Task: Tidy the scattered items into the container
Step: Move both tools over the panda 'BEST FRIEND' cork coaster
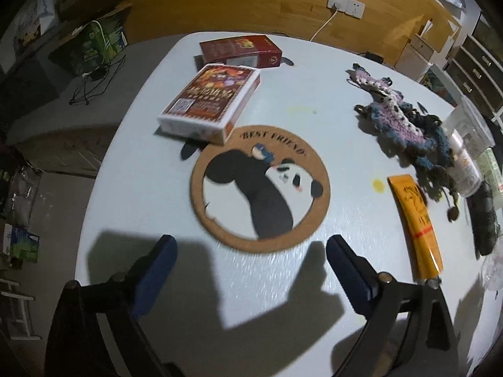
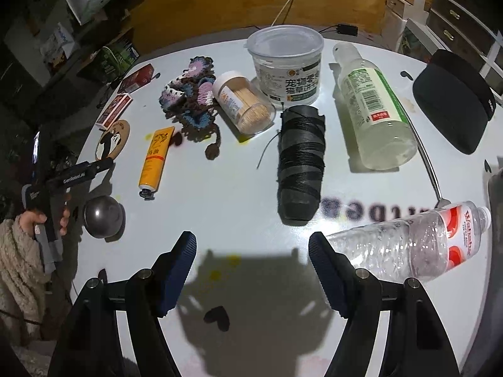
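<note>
My left gripper (image 1: 248, 248) is open and empty, just in front of a round cork panda coaster (image 1: 261, 188) on the white table. A card box (image 1: 210, 102), a red box (image 1: 240, 51), a crocheted piece (image 1: 405, 119) and a yellow tube (image 1: 415, 223) lie around it. My right gripper (image 2: 253, 245) is open and empty above the table. Ahead of it lie a black thread spool (image 2: 300, 163), a toothpick jar (image 2: 243, 102), a clear lidded tub (image 2: 286, 62), a green-label bottle (image 2: 374, 106), a crushed water bottle (image 2: 411, 242) and the yellow tube (image 2: 155, 158).
A black case (image 2: 452, 100) lies at the far right, with a metal spoon (image 2: 427, 163) next to the green-label bottle. A metal bowl (image 2: 102, 215) sits upside down near the left edge. The table edge (image 1: 94, 188) drops to a cluttered floor on the left.
</note>
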A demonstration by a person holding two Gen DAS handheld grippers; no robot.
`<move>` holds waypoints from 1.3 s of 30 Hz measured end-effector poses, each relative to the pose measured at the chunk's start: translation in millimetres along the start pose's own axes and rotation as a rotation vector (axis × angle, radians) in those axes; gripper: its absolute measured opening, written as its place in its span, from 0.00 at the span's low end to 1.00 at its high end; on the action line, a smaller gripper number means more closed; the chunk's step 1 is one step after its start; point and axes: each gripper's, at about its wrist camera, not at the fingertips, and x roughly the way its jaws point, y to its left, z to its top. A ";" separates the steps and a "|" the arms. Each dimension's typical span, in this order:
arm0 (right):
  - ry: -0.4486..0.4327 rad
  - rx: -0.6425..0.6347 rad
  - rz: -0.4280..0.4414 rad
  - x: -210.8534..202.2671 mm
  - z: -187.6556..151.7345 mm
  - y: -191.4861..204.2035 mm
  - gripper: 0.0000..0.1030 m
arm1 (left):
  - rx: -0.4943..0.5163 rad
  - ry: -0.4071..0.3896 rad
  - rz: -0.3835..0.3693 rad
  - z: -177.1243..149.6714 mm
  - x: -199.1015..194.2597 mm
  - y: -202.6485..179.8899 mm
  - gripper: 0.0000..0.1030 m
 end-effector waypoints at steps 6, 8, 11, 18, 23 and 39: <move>0.014 0.036 -0.005 3.6 -0.4 -10.7 0.72 | 0.041 -0.009 0.028 18.6 14.0 -16.1 1.00; 0.020 0.040 -0.005 5.8 0.0 -11.6 0.72 | 0.031 -0.014 0.032 24.3 17.6 -16.1 1.00; 0.026 0.035 -0.003 8.2 0.8 -10.3 0.72 | 0.011 -0.025 0.040 30.3 21.0 -14.9 1.00; 0.038 0.008 0.007 11.8 1.8 -4.3 0.72 | 0.021 -0.039 0.033 30.4 18.4 -14.4 0.98; 0.041 0.003 0.011 11.7 2.0 -2.4 0.72 | 0.030 -0.046 0.028 21.4 13.5 -9.6 0.98; 0.035 -0.028 0.031 -6.4 -18.7 13.9 0.72 | 0.067 -0.042 0.006 -71.0 -25.5 16.9 0.98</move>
